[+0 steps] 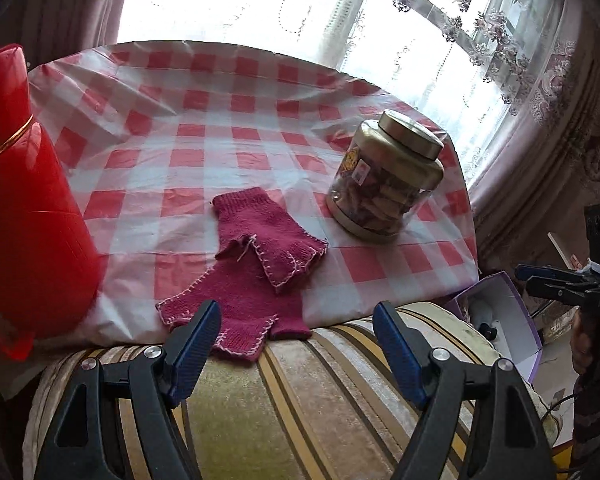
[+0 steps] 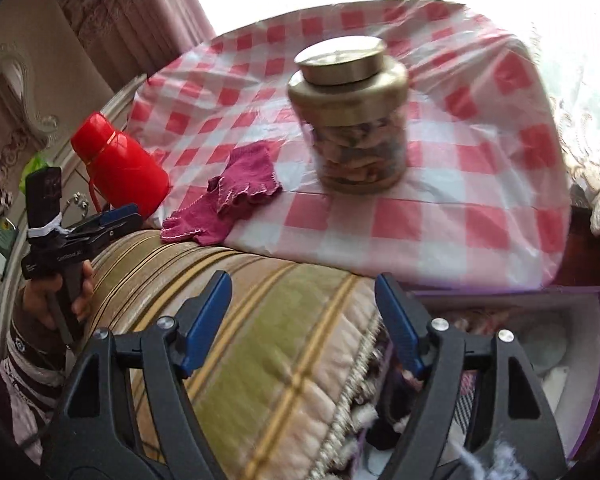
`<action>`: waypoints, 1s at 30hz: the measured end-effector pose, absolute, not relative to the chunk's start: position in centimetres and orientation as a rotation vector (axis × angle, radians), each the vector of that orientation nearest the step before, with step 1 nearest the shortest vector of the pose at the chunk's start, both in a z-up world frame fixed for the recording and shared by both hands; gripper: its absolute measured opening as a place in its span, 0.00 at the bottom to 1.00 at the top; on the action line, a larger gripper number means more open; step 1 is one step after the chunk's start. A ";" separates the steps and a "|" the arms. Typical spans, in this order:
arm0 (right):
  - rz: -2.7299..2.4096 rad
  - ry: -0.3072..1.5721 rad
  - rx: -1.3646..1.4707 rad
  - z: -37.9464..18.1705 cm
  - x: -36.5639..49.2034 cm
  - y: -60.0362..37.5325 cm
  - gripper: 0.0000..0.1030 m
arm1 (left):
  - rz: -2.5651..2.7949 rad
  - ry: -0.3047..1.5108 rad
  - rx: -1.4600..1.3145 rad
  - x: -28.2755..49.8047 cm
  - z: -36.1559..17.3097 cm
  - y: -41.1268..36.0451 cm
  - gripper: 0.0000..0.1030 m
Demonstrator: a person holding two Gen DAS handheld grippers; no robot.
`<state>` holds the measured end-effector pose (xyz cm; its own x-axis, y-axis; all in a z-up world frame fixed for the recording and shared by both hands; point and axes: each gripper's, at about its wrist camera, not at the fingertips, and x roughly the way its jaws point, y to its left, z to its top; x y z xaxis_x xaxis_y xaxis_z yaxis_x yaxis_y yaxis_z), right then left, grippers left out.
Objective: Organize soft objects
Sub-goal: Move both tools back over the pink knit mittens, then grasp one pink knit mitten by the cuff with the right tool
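Observation:
Two magenta knit gloves (image 1: 256, 264) lie overlapped at the near edge of the red-and-white checked tablecloth (image 1: 204, 128); one hangs over onto a striped cushion (image 1: 300, 400). They also show in the right wrist view (image 2: 228, 196). My left gripper (image 1: 296, 340) is open and empty, just short of the nearer glove. My right gripper (image 2: 304, 320) is open and empty, above the cushion and the edge of a purple box (image 2: 580, 360) that holds soft items. The left gripper shows in the right wrist view (image 2: 112, 220). The right gripper shows in the left wrist view (image 1: 556, 284).
A gold-lidded jar (image 1: 388, 184) of snacks stands on the cloth right of the gloves, also seen in the right wrist view (image 2: 352, 120). A red thermos (image 1: 24, 208) stands at the left, also seen in the right wrist view (image 2: 120, 164). A curtained window is behind the table.

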<state>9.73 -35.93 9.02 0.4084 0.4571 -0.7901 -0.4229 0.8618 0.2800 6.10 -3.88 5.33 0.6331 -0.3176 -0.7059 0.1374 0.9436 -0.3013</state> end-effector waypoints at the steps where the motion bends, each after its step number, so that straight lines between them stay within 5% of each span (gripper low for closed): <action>1: 0.567 1.016 0.008 8.9 10.5 -34.5 0.75 | -0.258 0.852 -0.229 6.2 5.1 -3.7 0.77; 15: 0.598 1.082 -0.185 5.2 19.9 -17.4 0.75 | -0.184 0.852 -0.294 7.9 4.2 0.3 0.77; 30: 0.547 1.111 -0.281 0.7 24.9 -9.7 0.75 | -0.183 0.857 -0.378 9.1 2.8 3.0 0.77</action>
